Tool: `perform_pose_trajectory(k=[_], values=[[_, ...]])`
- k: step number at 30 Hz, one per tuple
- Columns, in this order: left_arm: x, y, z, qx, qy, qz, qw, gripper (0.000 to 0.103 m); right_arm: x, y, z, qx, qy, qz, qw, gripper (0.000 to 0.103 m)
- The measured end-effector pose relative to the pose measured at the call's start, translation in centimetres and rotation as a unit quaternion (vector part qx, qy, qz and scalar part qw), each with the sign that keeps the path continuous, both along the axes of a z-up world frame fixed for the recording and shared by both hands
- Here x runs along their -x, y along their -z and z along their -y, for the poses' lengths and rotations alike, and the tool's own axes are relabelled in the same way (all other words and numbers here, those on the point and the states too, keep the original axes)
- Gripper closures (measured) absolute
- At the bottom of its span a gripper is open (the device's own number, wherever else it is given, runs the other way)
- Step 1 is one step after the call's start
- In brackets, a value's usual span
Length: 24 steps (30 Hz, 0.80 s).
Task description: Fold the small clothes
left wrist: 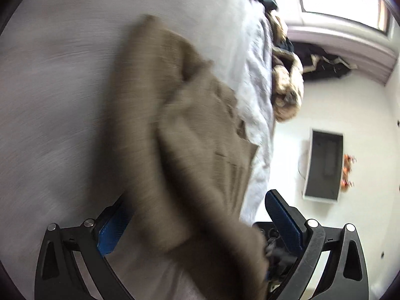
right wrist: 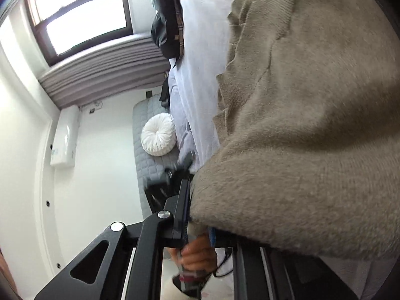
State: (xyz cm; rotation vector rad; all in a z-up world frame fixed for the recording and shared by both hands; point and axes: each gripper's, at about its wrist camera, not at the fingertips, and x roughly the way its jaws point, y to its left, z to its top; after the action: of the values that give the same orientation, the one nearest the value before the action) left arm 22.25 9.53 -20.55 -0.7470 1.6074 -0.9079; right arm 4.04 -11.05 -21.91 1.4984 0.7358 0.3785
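Here, a tan knit sweater (left wrist: 190, 135) lies partly on the white bed (left wrist: 62, 87), its near end lifted off the sheet. The right gripper (right wrist: 200, 225) is pinched tight on a bunched edge of the sweater, which drapes over it and hides one finger. The left gripper (left wrist: 200, 222) stands spread wide, the sweater hanging between its blue pads (left wrist: 282, 215) without either pad pressing on it. The left view is blurred. Beyond the bed's far side sit a dark heap of clothes (right wrist: 167, 22) and a round white cushion (right wrist: 158, 135).

Handling, as a judgement: soft, light, floppy, fuzzy knit; it sags and stretches, will not slip easily. Best taken at a ribbed hem or shoulder seam, two corners level, not mid-panel.
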Motion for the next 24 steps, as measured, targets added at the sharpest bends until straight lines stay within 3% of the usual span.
perform_pose_trajectory(k=[3, 7, 11, 12, 13, 14, 15, 18, 19, 21, 23, 24], values=[[-0.3, -0.6, 3.2, -0.010, 0.044, 0.022, 0.9988, 0.002, 0.2, 0.6, -0.2, 0.004, -0.013, -0.006, 1.000, 0.089], [0.0, -0.7, 6.3, -0.072, 0.095, 0.060, 0.9910, 0.002, 0.9, 1.2, -0.8, 0.033, -0.048, -0.031, 0.998, 0.089], [0.8, -0.7, 6.7, -0.114, 0.128, 0.098, 0.9802, 0.002, 2.5, 1.5, -1.5, 0.096, -0.142, -0.093, 0.981, 0.084], [1.0, -0.8, 6.8, -0.121, 0.134, 0.107, 0.9778, 0.002, 3.1, 1.2, -1.5, 0.128, -0.164, -0.105, 0.973, 0.069], [1.0, -1.0, 6.9, -0.127, 0.137, 0.114, 0.9756, 0.002, 3.4, 0.8, -1.4, 0.149, -0.174, -0.112, 0.967, 0.040], [1.1, -1.0, 6.9, -0.133, 0.139, 0.119, 0.9741, 0.002, 4.1, 0.4, -1.1, 0.173, -0.184, -0.116, 0.961, 0.029], [1.1, -1.0, 7.0, -0.138, 0.140, 0.123, 0.9728, 0.006, 4.5, 0.0, -0.6, 0.185, -0.189, -0.116, 0.957, 0.026], [1.4, -1.2, 7.7, -0.171, 0.144, 0.144, 0.9639, 0.023, 5.6, -1.4, 1.4, 0.218, -0.183, -0.124, 0.951, 0.026], [1.7, -1.3, 8.0, -0.190, 0.149, 0.161, 0.9570, 0.029, 5.8, -1.9, 2.2, 0.232, -0.175, -0.126, 0.948, 0.027], [1.8, -1.1, 7.9, -0.218, 0.158, 0.179, 0.9462, 0.053, 5.1, -3.3, 3.7, 0.268, -0.154, -0.128, 0.942, 0.033], [2.0, -1.1, 8.0, -0.242, 0.162, 0.197, 0.9361, 0.066, 4.1, -4.5, 5.0, 0.312, -0.132, -0.132, 0.931, 0.059], [2.1, -1.1, 7.8, -0.242, 0.159, 0.201, 0.9357, 0.072, 3.6, -5.3, 5.7, 0.330, -0.122, -0.133, 0.927, 0.082]])
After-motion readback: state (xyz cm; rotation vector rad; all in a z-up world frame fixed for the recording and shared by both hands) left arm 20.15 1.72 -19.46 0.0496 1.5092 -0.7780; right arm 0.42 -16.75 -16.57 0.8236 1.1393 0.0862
